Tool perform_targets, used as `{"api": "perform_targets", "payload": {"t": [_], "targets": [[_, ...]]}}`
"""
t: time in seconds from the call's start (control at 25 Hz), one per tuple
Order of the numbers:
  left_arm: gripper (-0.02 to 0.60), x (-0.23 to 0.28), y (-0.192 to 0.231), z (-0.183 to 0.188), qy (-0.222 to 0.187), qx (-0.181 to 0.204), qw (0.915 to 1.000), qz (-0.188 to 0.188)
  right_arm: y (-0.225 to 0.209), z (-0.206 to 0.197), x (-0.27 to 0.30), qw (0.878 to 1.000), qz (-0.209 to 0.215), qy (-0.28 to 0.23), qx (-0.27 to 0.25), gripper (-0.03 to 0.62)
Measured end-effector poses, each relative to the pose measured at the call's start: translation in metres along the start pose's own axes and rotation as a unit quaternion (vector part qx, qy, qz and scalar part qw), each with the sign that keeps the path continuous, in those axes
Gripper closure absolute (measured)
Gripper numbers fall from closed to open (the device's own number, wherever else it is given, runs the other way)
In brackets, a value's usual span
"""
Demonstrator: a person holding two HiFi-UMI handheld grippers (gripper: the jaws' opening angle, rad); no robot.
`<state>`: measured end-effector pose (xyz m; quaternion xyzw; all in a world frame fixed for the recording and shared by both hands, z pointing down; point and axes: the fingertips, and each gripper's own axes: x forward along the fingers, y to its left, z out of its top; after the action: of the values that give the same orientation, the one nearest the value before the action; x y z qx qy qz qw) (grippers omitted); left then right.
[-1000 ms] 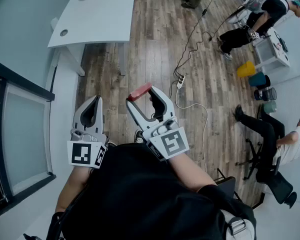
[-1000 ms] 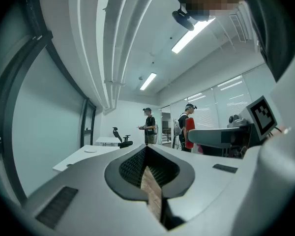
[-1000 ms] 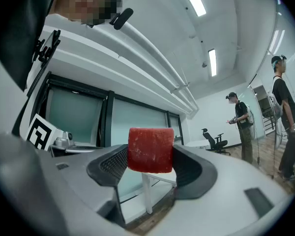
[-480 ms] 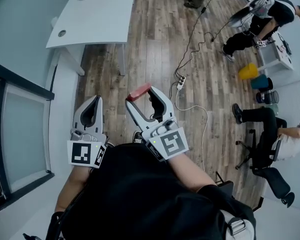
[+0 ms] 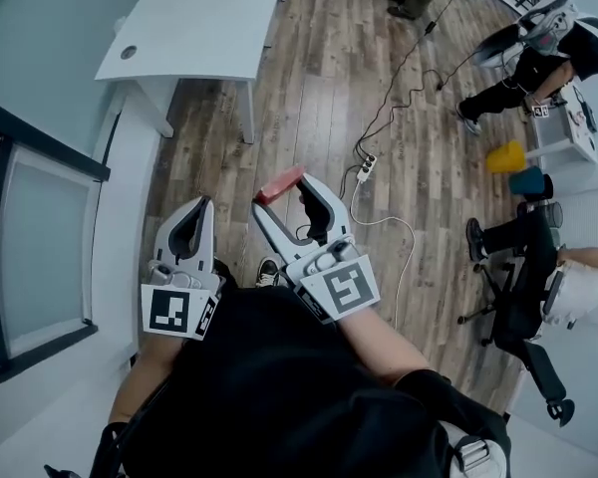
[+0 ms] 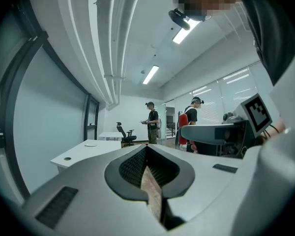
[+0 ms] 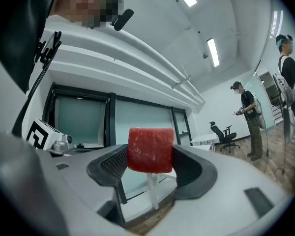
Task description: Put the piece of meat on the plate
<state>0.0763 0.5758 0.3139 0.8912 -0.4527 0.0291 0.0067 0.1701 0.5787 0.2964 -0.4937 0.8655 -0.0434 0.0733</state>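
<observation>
Red meat [image 7: 150, 150] sits clamped between the jaws of the right gripper [image 5: 284, 189], held near the person's chest above the wood floor [image 5: 309, 98]. Just beside it, the left gripper [image 5: 192, 212] has its jaws pressed together on nothing. Ahead on the floor lies a power strip [image 5: 364, 167] with its cable. A white desk [image 5: 204, 28] stands farther off, and people [image 5: 523, 63] are across the room.

Head view: from above the person, looking steeply down at the wooden floor [image 5: 319, 98]; left gripper [image 5: 192, 212] and right gripper [image 5: 285, 191] sit near, lower centre.
Left gripper view: close along its jaws, facing across the room.
Right gripper view: close along its jaws, tilted up; piece of meat [image 7: 150, 150] very near, at centre.
Shared: white desk [image 5: 204, 28], upper left from the head; the same desk [image 6: 83, 151] lower left from the left gripper.
</observation>
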Motion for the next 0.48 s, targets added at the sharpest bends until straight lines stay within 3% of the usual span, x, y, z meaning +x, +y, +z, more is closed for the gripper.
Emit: {"api": "perform_targets", "payload": {"t": [0.48], "targets": [[0.589, 0.038, 0.023, -0.012, 0.008, -0.016, 0.9998, -0.009, -0.019, -0.014, 0.036, 1.000, -0.006, 0.021, 0.012, 0.312]]}}
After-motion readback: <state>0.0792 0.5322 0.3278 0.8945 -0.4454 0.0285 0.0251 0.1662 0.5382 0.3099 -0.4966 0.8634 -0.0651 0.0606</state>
